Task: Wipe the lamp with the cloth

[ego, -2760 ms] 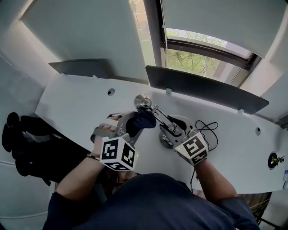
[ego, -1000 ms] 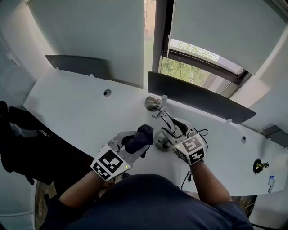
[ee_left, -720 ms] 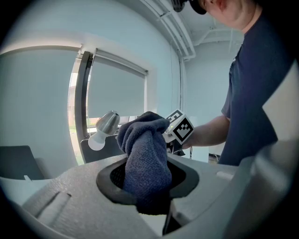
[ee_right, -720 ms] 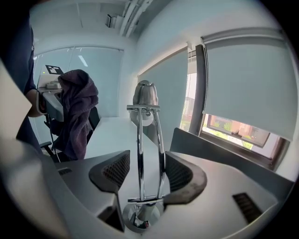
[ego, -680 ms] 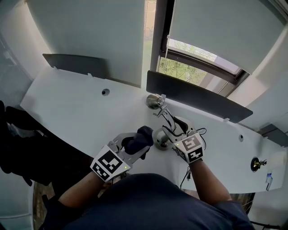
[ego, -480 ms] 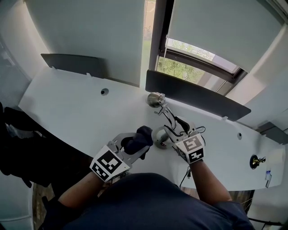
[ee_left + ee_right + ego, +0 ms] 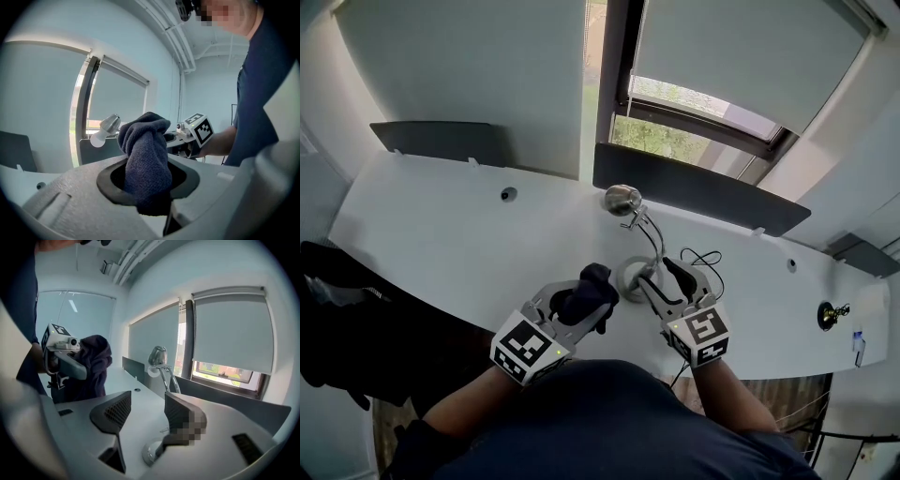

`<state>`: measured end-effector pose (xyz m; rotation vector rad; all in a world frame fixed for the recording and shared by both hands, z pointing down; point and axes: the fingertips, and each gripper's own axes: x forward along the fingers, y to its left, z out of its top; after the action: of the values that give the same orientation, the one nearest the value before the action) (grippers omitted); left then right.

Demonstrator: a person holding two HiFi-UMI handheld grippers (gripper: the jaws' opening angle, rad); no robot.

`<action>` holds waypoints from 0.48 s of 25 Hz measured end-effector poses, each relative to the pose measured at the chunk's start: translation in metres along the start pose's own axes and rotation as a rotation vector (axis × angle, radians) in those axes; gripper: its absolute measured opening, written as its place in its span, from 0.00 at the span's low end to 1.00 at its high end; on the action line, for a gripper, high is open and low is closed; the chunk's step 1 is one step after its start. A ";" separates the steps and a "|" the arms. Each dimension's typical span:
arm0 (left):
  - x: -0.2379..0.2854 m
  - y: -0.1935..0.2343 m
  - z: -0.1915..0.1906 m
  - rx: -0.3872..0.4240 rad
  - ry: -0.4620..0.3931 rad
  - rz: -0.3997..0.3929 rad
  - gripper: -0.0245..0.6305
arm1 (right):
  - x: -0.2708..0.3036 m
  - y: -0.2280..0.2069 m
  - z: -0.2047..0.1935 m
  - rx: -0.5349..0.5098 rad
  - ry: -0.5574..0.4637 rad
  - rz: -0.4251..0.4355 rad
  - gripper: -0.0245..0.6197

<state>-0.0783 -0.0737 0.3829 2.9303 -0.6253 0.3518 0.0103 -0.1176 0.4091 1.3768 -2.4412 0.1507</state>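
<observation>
The chrome lamp stands on the white desk (image 7: 441,225): its head (image 7: 622,199) is on a bent neck above the round base (image 7: 630,278). My left gripper (image 7: 581,305) is shut on a bunched dark blue cloth (image 7: 591,291), just left of the base and apart from it. In the left gripper view the cloth (image 7: 145,159) fills the jaws and the lamp head (image 7: 105,129) shows beyond. My right gripper (image 7: 661,274) is open just right of the base. Its jaws have just been closing a little, with nothing gripped. The right gripper (image 7: 147,404) view shows the base (image 7: 151,453) below the jaws.
A black cable (image 7: 712,258) lies behind the right gripper. Dark divider panels (image 7: 694,192) (image 7: 441,141) stand along the desk's back edge under the window. A small brass object (image 7: 830,314) sits far right. The desk's front edge runs close to the person's body.
My right gripper has drawn back from the lamp's neck and base toward the person. The left gripper with the cloth has shifted slightly toward the base.
</observation>
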 end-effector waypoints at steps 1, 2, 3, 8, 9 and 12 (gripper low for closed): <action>-0.001 0.000 0.001 -0.007 -0.010 0.003 0.24 | -0.004 0.008 0.001 0.016 -0.011 0.014 0.38; -0.002 -0.001 0.002 -0.013 -0.020 0.006 0.24 | -0.007 0.017 0.003 0.030 -0.024 0.030 0.36; -0.003 -0.001 0.002 -0.017 -0.028 0.009 0.24 | -0.009 0.025 0.005 0.042 -0.037 0.047 0.33; -0.007 -0.008 -0.001 -0.021 -0.054 0.011 0.24 | -0.018 0.058 0.014 0.079 -0.094 0.100 0.21; -0.007 -0.009 -0.002 -0.022 -0.060 0.013 0.24 | -0.018 0.062 0.015 0.087 -0.102 0.106 0.19; -0.010 -0.010 -0.003 -0.019 -0.075 0.029 0.24 | -0.021 0.069 0.013 0.089 -0.107 0.119 0.13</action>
<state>-0.0832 -0.0606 0.3822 2.9301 -0.6785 0.2386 -0.0414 -0.0675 0.3943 1.3076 -2.6359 0.2220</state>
